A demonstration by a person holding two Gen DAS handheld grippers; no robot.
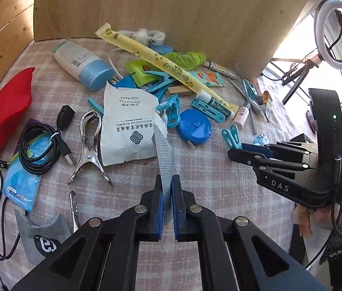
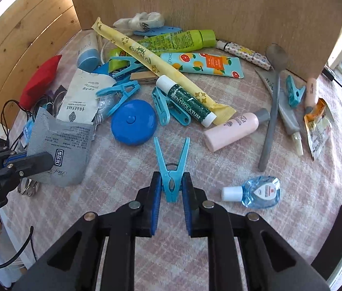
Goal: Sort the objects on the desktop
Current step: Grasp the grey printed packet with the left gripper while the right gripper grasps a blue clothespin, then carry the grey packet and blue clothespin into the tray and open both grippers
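My left gripper is shut on a grey striped foil sachet, held edge-on above the pink checked cloth; in the right wrist view the same sachet shows flat, hanging from the left gripper at the left edge. My right gripper is shut on a light blue clothes peg, its two prongs pointing forward and up. In the left wrist view the right gripper comes in from the right with the peg at its tip.
A heap lies ahead: blue tape measure, Mentholatum stick, long yellow tea sachet, green tube, pink bottle, grey spoon, small sanitiser bottle, white shower-cap packet, metal clip, black cable, red pouch. Wooden boards wall the back.
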